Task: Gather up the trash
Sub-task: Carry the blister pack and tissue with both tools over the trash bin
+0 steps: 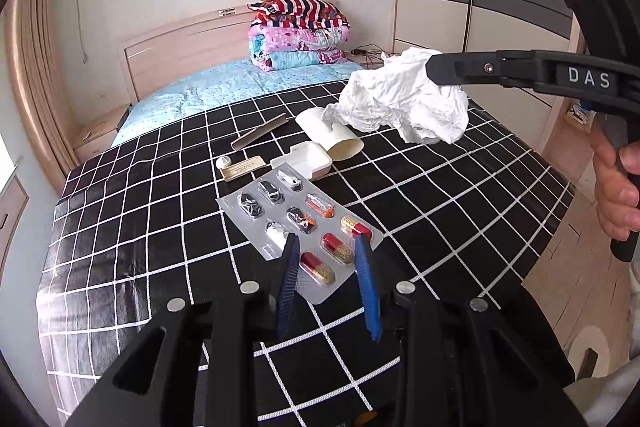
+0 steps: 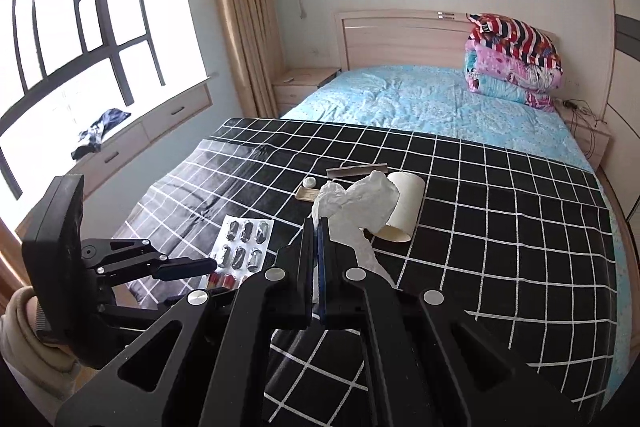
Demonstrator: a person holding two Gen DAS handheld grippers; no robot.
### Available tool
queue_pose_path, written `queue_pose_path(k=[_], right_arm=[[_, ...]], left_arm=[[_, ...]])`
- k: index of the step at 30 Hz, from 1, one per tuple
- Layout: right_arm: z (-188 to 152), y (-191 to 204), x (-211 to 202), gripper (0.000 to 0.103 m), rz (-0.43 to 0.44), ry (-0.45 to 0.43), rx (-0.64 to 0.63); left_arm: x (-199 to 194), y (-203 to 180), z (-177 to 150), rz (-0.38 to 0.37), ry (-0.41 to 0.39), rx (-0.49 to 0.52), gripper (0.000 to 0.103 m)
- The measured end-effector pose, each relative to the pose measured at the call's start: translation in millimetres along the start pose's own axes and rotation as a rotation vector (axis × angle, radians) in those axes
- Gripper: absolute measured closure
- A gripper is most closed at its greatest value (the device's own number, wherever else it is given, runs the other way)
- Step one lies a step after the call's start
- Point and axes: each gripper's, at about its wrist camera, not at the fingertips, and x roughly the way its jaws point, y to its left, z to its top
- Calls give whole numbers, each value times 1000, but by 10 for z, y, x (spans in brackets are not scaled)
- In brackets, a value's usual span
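Note:
A crumpled white tissue [image 1: 404, 99] hangs in my right gripper [image 1: 434, 69], which is shut on it and holds it above the black checked cloth [image 1: 440, 211]; it also shows in the right wrist view [image 2: 356, 203] between the shut blue pads of my right gripper [image 2: 319, 227]. My left gripper [image 1: 328, 247] is open, its fingers either side of the near end of a silver pill blister pack [image 1: 296, 215] with red-and-tan capsules. In the right wrist view my left gripper [image 2: 208, 273] sits at the blister pack [image 2: 244, 243].
On the cloth lie a cardboard roll [image 1: 336, 135], a small white box [image 1: 306, 159], a white cap [image 1: 224, 161], a tan flat strip [image 1: 246, 167] and a grey comb-like bar [image 1: 260, 131]. Folded quilts [image 1: 300, 35] sit by the headboard. A window bench [image 2: 120, 143] is left.

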Motion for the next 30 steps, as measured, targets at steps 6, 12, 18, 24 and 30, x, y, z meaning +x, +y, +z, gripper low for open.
queue_pose_path(k=[6, 12, 18, 24, 30], right_arm=[[-254, 144, -266, 101, 13, -7, -5], [-556, 304, -556, 101, -13, -11, -25], [-866, 422, -761, 101, -22, 19, -37], [-1243, 490, -837, 101, 16, 88, 15], [-1587, 543, -709, 101, 42, 189, 24]], left_arm=[[-271, -163, -179, -25, -9, 14, 75], [-565, -343, -368, -44, -19, 31, 75], [-716, -541, -539, -68, -6, 59, 75], [-799, -738, -766, -131, 32, 70, 75], [-716, -914, -996, -174, 102, 87, 75]])
